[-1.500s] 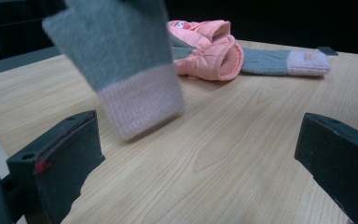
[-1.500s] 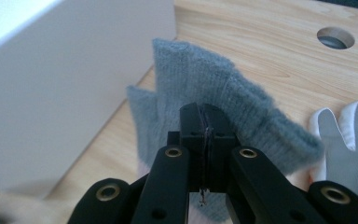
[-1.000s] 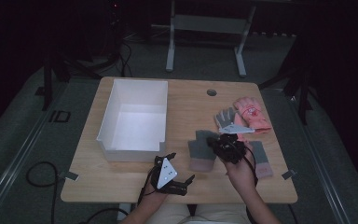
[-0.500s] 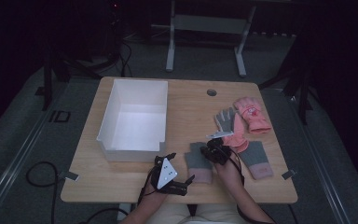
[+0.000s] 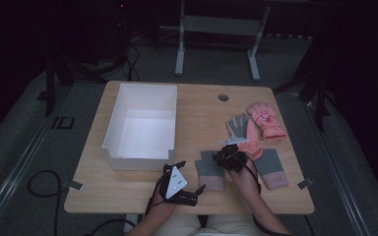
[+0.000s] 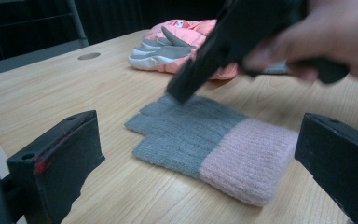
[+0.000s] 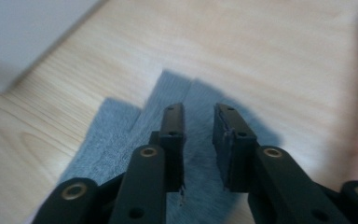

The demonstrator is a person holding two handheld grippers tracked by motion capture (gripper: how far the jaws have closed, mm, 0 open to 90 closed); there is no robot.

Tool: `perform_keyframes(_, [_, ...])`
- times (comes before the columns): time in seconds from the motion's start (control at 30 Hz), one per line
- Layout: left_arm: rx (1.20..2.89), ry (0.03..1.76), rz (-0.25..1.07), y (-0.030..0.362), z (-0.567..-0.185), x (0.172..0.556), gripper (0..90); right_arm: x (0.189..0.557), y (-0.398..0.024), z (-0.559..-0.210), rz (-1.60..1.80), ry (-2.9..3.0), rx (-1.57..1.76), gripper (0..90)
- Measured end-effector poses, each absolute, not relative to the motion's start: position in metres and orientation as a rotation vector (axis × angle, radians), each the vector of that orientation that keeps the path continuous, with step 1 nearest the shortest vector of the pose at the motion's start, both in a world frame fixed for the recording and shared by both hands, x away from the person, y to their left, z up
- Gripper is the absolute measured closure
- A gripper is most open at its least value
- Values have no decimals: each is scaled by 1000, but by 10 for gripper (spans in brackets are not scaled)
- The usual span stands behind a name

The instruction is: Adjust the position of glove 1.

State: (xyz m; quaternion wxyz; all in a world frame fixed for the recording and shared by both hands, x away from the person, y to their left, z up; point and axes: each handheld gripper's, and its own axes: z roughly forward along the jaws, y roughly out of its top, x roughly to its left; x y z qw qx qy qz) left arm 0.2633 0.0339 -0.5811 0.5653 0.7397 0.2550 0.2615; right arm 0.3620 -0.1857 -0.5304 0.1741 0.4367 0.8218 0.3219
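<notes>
A grey knit glove with a pink cuff [image 5: 209, 173] lies flat near the table's front edge. My right gripper [image 5: 225, 158] is lowered onto its finger end, jaws a narrow gap apart with nothing pinched; its own view puts the gripper [image 7: 198, 109] just over the grey glove [image 7: 121, 140]. My left gripper [image 5: 191, 178] sits at the front edge with its jaws wide open, facing the glove [image 6: 205, 140] from the left. From there the right gripper [image 6: 182, 91] tips touch the glove's fingers. A second grey and pink glove [image 5: 271, 168] lies to the right.
An empty white bin [image 5: 113, 129] stands at the left middle of the table. A pair of pink ski gloves [image 5: 265, 119], one with its grey palm [image 5: 238, 126] up, lies at the right. A round cable hole [image 5: 223, 97] sits near the far edge.
My right gripper has moved left and down onto the near grey glove's fingers. The left gripper has stayed in place.
</notes>
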Motion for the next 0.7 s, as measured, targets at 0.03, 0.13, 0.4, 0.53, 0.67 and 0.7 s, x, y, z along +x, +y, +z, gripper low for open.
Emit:
perform_keyframes(0.03, [1740, 600, 616, 34, -581, 263, 3, 360, -191, -523, 932, 2317, 1222, 692])
perform_keyframes(0.13, [1745, 599, 619, 33, -581, 263, 3, 356, -204, -507, 959, 2280, 1189, 666])
perform_keyframes(0.4, [1744, 601, 622, 33, -581, 263, 3, 348, -288, -480, 925, 2148, 1194, 644])
perform_keyframes(0.53, [1743, 602, 622, 33, -581, 263, 3, 347, -320, -490, 863, 2132, 1209, 642])
perform_keyframes(0.67, [1747, 603, 623, 33, -581, 263, 3, 349, -343, -507, 815, 2133, 1254, 624])
perform_keyframes(0.7, [1745, 602, 624, 33, -581, 263, 3, 350, -348, -510, 807, 2129, 1266, 624])
